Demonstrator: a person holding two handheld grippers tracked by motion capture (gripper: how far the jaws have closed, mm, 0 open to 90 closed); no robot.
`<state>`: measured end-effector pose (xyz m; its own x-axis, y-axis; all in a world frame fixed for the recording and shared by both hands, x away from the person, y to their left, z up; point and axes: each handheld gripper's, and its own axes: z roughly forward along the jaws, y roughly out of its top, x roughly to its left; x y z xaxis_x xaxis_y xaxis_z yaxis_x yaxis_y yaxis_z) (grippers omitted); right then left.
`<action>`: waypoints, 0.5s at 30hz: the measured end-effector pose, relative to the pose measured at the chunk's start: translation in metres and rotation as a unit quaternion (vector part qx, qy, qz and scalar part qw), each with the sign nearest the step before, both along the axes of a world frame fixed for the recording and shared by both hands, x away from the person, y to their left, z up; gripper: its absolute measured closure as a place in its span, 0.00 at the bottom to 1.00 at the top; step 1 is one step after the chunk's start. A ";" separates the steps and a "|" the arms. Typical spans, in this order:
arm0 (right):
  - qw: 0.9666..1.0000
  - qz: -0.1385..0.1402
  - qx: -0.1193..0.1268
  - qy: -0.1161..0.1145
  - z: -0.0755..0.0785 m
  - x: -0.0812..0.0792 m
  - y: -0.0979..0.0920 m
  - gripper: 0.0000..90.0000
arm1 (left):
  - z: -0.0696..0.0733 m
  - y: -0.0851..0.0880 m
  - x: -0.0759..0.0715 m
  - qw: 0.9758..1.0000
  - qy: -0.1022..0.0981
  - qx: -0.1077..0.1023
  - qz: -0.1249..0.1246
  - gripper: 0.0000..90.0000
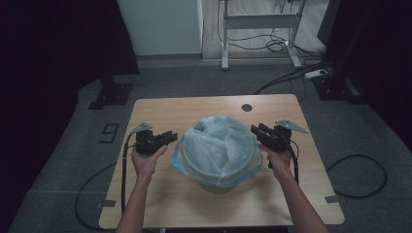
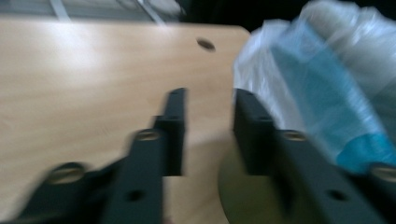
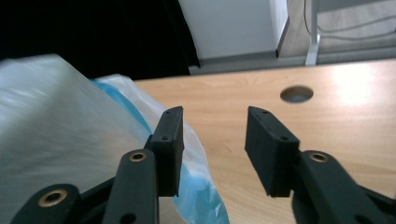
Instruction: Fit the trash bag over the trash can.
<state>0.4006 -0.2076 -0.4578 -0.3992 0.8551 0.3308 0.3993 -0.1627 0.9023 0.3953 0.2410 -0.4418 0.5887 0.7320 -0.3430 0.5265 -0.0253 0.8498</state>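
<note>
Plastic liner (image 1: 218, 141) sits draped over the rim of a small bin (image 1: 216, 183) at the middle of the wooden table (image 1: 160, 109), its blue edge hanging outside the rim. Left of the bin, the left gripper (image 1: 167, 137) stands with jaws parted and nothing between them; right of the bin, the right gripper (image 1: 257, 131) is likewise parted and empty. By my judgement the lining looks largely done, with only tidying the loose film left.
</note>
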 end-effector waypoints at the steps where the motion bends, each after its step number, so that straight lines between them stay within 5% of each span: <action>1: 1.000 -0.002 -0.002 -0.005 0.002 -0.002 -0.001 0.61 | 0.003 0.002 -0.002 1.000 -0.006 -0.002 0.001 0.58; 8: 0.999 0.023 -0.003 -0.035 0.013 -0.035 -0.015 0.57 | 0.017 0.012 -0.032 0.999 -0.033 -0.014 -0.037 0.50; 15: 0.996 0.068 -0.003 -0.057 0.006 -0.079 -0.024 0.52 | 0.021 0.012 -0.058 0.994 -0.048 -0.015 -0.096 0.46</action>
<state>0.3212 -0.2320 -0.4521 -0.5459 0.7926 0.2717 0.3122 -0.1085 0.9438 0.3375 0.2532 -0.4204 0.7482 0.5926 -0.2984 0.4308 -0.0919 0.8977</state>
